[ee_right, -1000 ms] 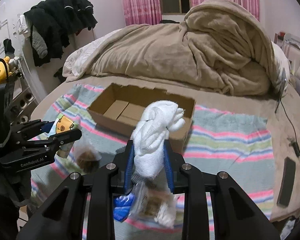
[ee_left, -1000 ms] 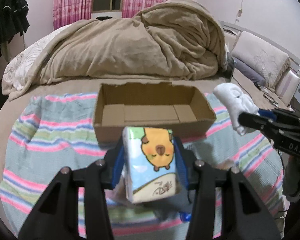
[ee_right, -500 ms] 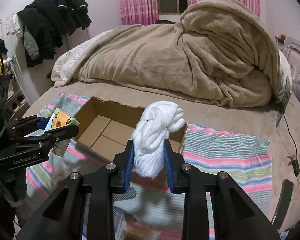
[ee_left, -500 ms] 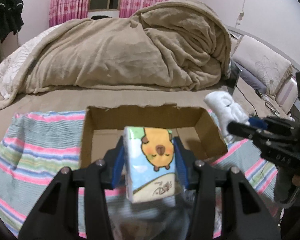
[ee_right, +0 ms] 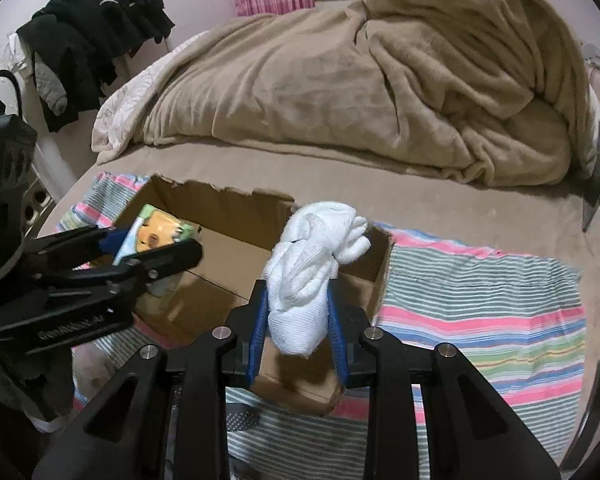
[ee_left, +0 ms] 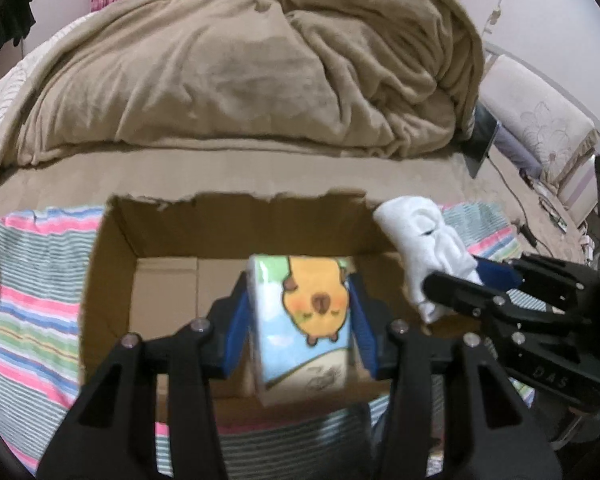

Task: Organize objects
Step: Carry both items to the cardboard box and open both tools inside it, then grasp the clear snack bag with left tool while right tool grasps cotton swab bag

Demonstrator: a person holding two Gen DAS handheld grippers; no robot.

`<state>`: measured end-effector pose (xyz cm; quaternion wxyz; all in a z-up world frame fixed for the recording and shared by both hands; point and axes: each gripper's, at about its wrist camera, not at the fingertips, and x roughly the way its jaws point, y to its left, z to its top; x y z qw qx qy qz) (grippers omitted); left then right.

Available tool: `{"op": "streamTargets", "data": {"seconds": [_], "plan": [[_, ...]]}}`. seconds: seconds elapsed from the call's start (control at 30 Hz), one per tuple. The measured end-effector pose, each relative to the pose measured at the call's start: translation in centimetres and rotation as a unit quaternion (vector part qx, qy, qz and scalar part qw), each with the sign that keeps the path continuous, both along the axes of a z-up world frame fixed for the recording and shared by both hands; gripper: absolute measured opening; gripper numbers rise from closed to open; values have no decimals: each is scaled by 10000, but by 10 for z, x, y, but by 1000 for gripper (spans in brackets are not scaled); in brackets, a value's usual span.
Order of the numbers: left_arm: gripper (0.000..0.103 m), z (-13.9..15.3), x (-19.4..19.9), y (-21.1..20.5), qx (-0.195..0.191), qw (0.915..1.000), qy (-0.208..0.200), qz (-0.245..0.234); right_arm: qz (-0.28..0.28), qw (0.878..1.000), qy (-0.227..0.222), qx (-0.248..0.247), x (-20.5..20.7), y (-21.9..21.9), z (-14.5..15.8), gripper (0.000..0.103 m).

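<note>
Over the cardboard box [ee_left: 112,264] (bare inside) — tissue pack [ee_left: 304,316] pinched by the left gripper [ee_left: 300,332], white socks [ee_right: 312,276] by the right gripper [ee_right: 296,320] — nothing is yet placed.

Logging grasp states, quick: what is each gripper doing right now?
Left gripper: closed on the tissue pack, over the cardboard box.
Right gripper: closed on the white socks.

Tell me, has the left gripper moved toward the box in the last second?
Yes. The left gripper, shut on the tissue pack, has come forward from short of the box to over its open inside.
</note>
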<state>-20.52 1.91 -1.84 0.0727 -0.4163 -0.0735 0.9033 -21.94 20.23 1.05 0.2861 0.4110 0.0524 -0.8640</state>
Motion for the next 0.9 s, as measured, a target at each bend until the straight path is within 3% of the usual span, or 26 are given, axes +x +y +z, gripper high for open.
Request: {"op": "streamTargets", "data": {"seconds": [0.13, 0.2, 0.37, 0.67, 0.77, 0.9], "plan": [[49, -4, -2, 1, -62, 10000, -23, 35, 7, 10000, -6, -9, -2, -1, -6, 31], [59, -3, -2, 1, -127, 9999, -32, 95, 22, 10000, -25, -48, -3, -1, -7, 35], [68, 8, 11, -1, -157, 9997, 92, 185, -73, 9998, 145, -151, -1, 4, 0, 60], [70, 31, 50, 3, -267, 9989, 285, 245, -183, 9986, 426, -235, 29, 15, 30, 63], [70, 39, 65, 4, -253, 9988, 341, 237, -187, 9983, 501, -245, 43, 19, 37, 70], [70, 47, 84, 6, -258, 9987, 399, 186, -189, 9977, 595, -271, 63, 24, 45, 72]]}}
